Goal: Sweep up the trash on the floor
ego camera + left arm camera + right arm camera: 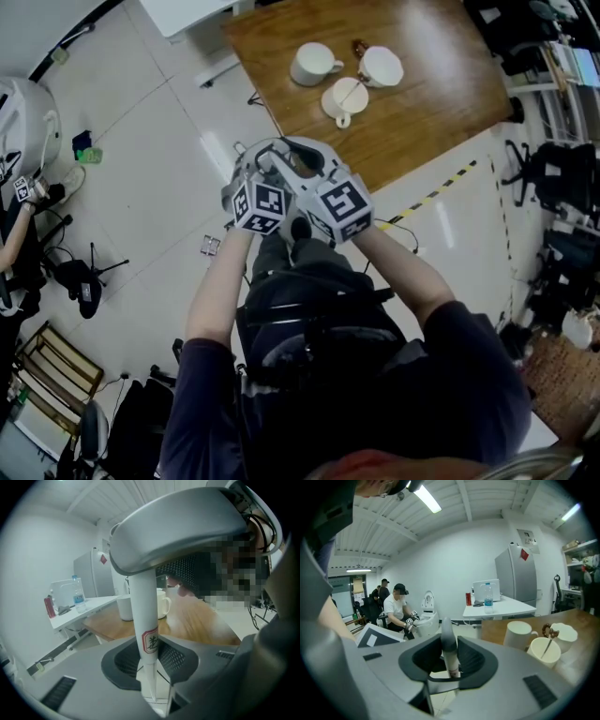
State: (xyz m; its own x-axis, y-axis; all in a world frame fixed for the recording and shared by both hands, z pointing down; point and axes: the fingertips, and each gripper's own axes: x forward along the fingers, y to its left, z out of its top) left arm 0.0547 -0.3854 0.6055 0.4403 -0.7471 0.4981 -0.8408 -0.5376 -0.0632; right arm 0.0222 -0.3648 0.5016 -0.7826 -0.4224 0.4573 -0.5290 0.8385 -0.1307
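The left gripper jaws clamp a white pole; the right gripper jaws clamp a grey-tipped handle; table with cups at twelve o'clock; floor scrap at eight o'clock.

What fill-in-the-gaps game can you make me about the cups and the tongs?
The wooden table holds ___ white cups.
The left tongs are shut on a white pole with a ___ label.
The floor is laid with pale ___.
Missing words: three, red, tiles.
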